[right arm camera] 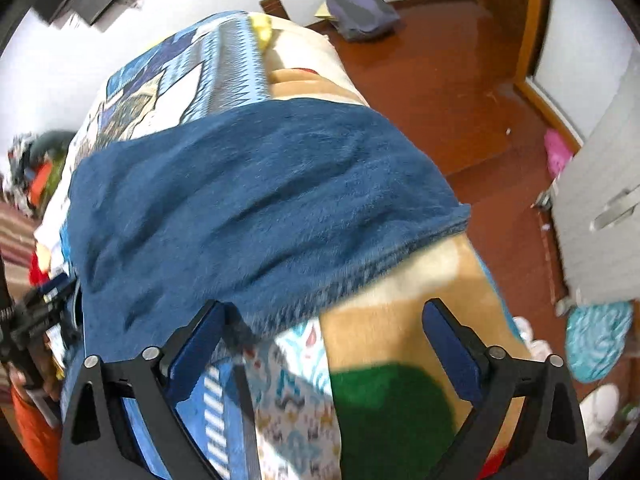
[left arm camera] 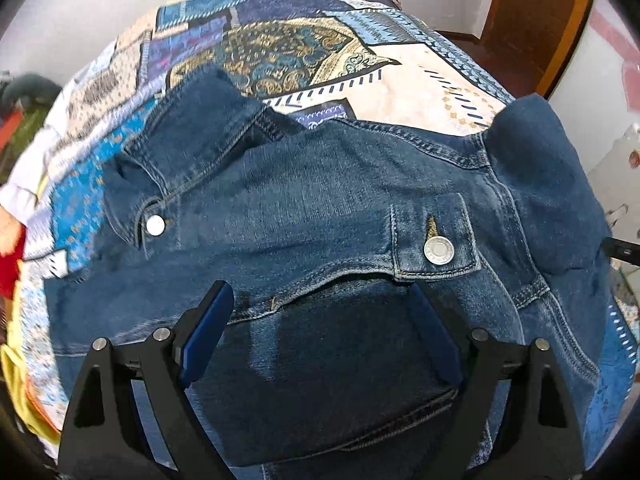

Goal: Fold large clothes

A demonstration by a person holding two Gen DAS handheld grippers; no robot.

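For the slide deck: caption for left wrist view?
Open left gripper poised above denim jacket spread on patchwork bedspread.

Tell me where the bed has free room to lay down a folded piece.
Free: the patterned blue and cream bedspread beyond the collar of the blue denim jacket, toward the white wall. Crowded: the jacket fills the near part, and colourful clothes pile at the left edge. At the right edge its sleeve hangs over.

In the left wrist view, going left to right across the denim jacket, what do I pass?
Collar → small white button → chest pocket flap with its metal button → sleeve.
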